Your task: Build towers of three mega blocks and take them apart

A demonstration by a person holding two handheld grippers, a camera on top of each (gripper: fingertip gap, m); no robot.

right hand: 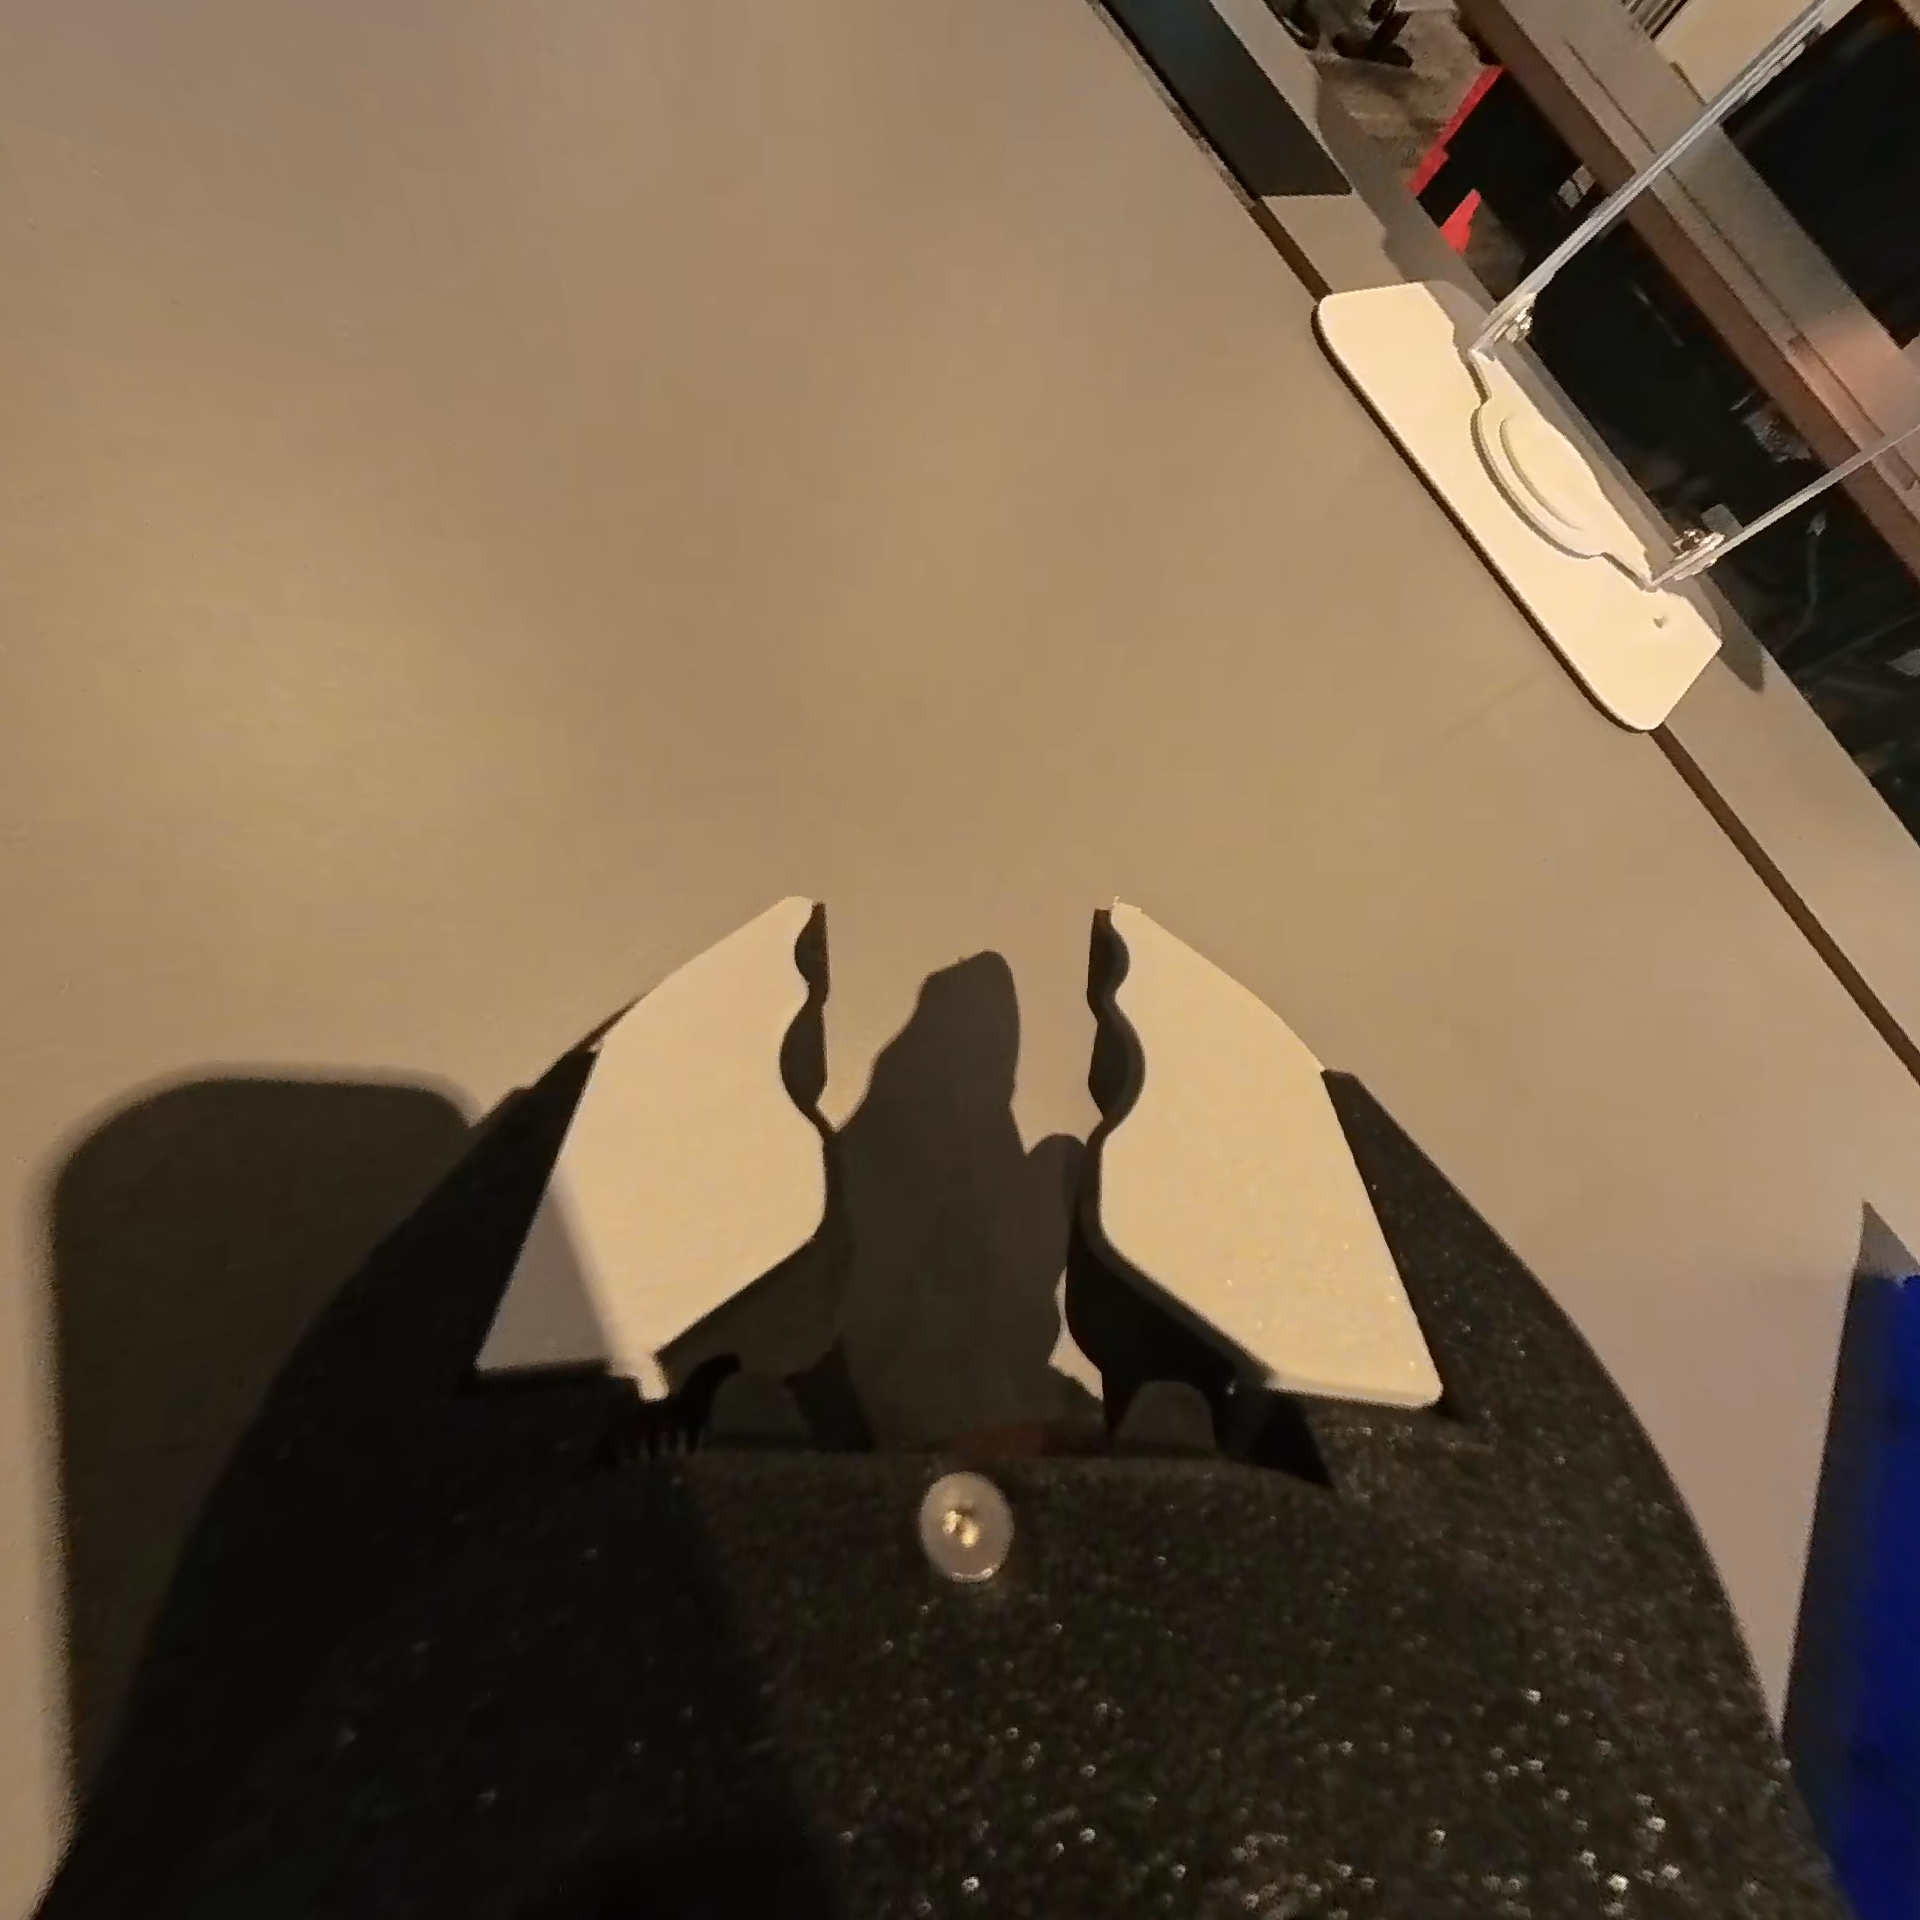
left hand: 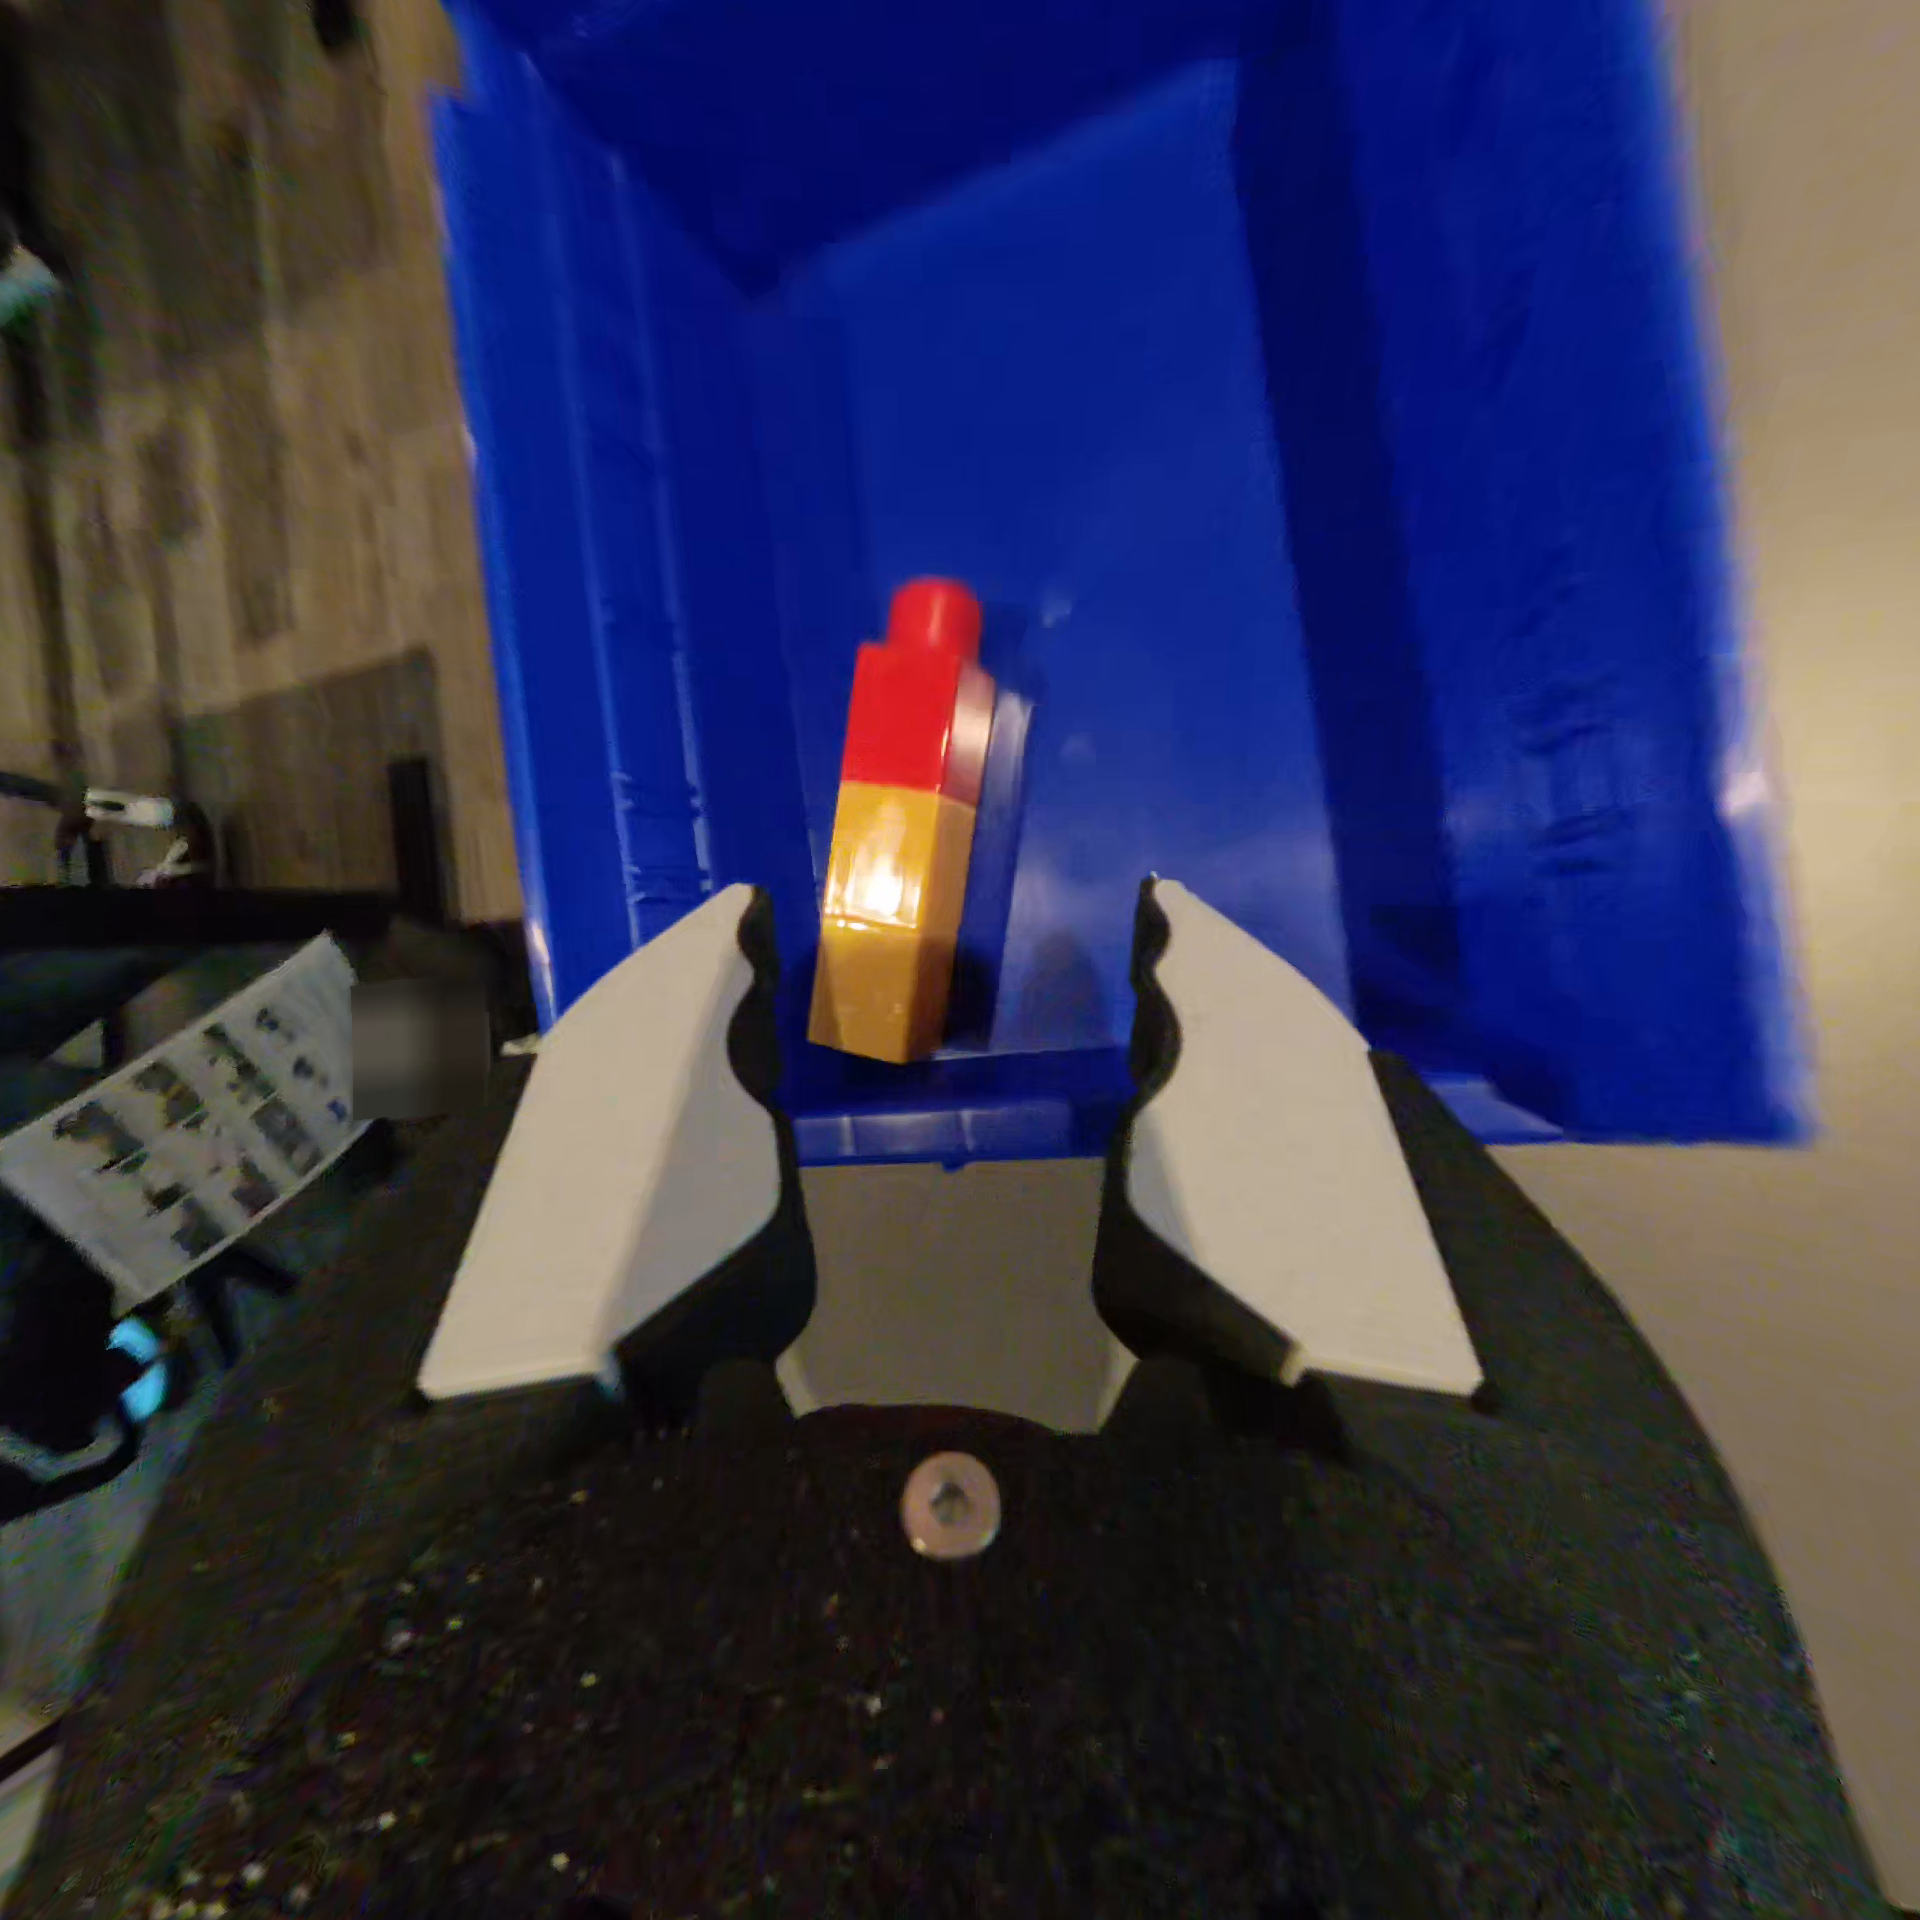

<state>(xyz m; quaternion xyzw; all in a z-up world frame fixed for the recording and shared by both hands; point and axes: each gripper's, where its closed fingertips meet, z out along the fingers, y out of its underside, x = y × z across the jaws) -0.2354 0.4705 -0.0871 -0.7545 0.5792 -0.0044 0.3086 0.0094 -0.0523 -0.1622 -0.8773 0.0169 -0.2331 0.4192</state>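
Note:
In the left wrist view a stack of two mega blocks, a red block (left hand: pixel 914 707) on a tan block (left hand: pixel 888 925), lies inside a blue bin (left hand: pixel 1143 468). A third block behind it is hard to make out. My left gripper (left hand: pixel 951 904) is open and empty, its fingertips just in front of the bin's near rim, with the tan block showing between them. In the right wrist view my right gripper (right hand: pixel 958 914) is open and empty above the bare beige table (right hand: pixel 623 468).
A corner of the blue bin (right hand: pixel 1849 1507) shows at the right edge of the right wrist view. A white base plate (right hand: pixel 1496 488) with a clear acrylic stand sits at the table's far right edge. A printed sheet (left hand: pixel 187 1112) lies left of the bin. The gap from one gripper's tips to the other's is roughly 60 cm. My left gripper's tips are some 10 cm from the red block (left hand: pixel 914 707).

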